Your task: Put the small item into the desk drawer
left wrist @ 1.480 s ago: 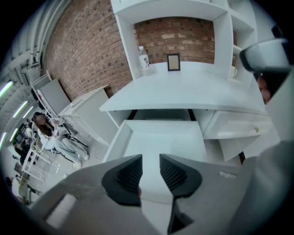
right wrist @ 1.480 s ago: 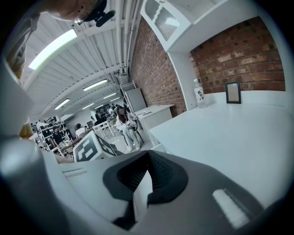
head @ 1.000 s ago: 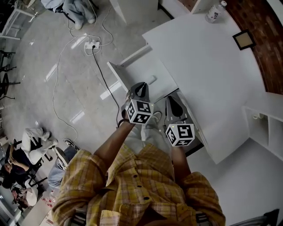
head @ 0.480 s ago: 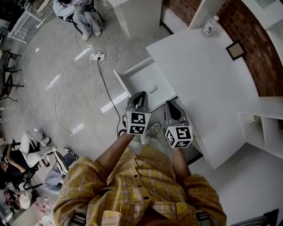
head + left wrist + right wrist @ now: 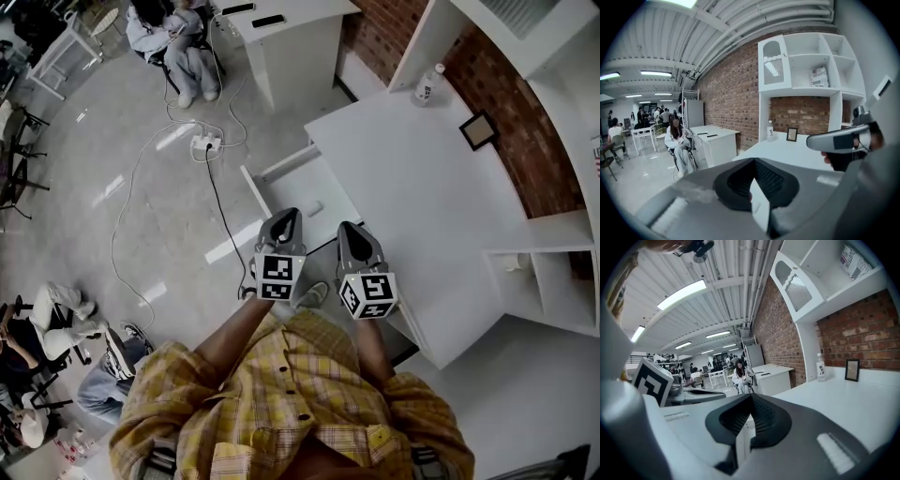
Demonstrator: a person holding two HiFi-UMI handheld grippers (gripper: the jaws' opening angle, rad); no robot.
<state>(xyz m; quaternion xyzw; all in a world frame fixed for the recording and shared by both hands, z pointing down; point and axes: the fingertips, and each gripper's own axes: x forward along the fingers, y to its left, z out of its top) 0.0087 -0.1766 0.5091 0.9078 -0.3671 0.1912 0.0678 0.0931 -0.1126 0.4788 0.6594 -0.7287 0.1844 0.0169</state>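
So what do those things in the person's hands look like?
The left hand-held gripper and right hand-held gripper are grey plastic, with dark ribbed pads and a white cube with black square markers each. The person wears a yellow checked shirt.

the open drawer lies uncovered from above. left of it the floor is free but for a cable running close past its front and a power strip farther off. the desk top is bare across its middle; a bottle and a frame stand near its far edge. a shelf walls off its right end.
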